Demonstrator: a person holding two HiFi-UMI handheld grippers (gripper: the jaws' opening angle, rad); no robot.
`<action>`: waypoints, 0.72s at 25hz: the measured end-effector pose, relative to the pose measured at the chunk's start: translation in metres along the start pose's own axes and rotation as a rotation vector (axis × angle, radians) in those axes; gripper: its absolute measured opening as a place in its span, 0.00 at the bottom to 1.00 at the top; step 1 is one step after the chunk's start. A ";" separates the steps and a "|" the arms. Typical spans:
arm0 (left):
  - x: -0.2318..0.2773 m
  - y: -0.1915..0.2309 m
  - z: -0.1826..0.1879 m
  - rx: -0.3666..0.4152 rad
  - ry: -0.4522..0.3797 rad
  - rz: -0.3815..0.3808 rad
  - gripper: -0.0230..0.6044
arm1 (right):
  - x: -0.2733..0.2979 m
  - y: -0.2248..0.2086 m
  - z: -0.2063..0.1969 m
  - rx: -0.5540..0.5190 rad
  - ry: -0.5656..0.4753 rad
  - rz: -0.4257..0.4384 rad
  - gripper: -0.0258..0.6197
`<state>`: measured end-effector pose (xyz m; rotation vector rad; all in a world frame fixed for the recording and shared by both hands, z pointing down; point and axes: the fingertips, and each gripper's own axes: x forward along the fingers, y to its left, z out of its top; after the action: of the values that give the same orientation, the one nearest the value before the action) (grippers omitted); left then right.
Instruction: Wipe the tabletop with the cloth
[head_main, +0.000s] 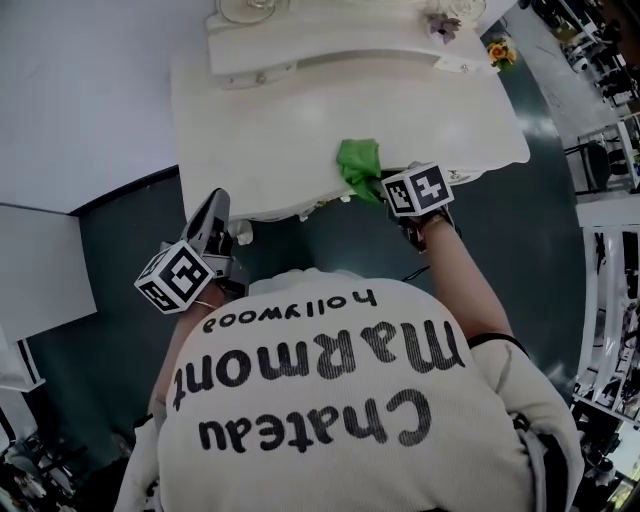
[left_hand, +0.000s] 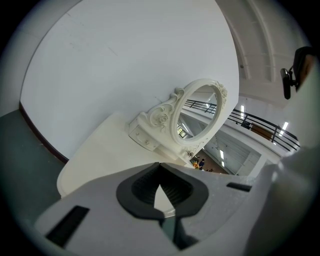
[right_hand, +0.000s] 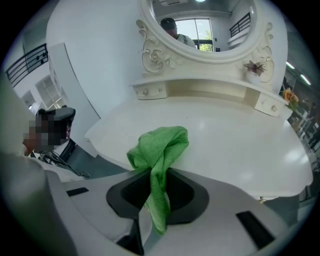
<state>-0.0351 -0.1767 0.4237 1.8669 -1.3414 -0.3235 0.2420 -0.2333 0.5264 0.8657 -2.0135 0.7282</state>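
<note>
A green cloth (head_main: 358, 165) lies bunched on the front edge of the white dressing table (head_main: 300, 110). My right gripper (head_main: 377, 186) is shut on the cloth's near end, just off the table's front rim. In the right gripper view the cloth (right_hand: 159, 150) rises from between the jaws of the right gripper (right_hand: 156, 192) and flops onto the tabletop (right_hand: 235, 135). My left gripper (head_main: 214, 203) hangs off the table's front left corner, above the floor. In the left gripper view the left gripper (left_hand: 160, 192) is shut with nothing in it, and the tabletop (left_hand: 110, 150) lies beyond.
An oval mirror (right_hand: 205, 25) on a carved shelf with small drawers stands at the table's back. A small flower sprig (head_main: 441, 26) sits on the shelf at the right. A white wall is on the left, dark floor (head_main: 120, 230) around the table, and railings (head_main: 610, 150) at the right.
</note>
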 end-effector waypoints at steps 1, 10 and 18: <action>0.000 -0.001 -0.002 0.002 -0.005 0.004 0.05 | -0.003 -0.001 0.002 0.013 -0.017 0.012 0.18; -0.005 -0.018 0.017 0.126 -0.058 0.039 0.05 | -0.037 0.029 0.063 0.151 -0.304 0.134 0.18; -0.004 -0.040 0.059 0.301 -0.138 0.055 0.05 | -0.068 0.082 0.124 0.168 -0.527 0.242 0.18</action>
<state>-0.0456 -0.1951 0.3550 2.0790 -1.6048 -0.2354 0.1527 -0.2543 0.3915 0.9979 -2.5871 0.8805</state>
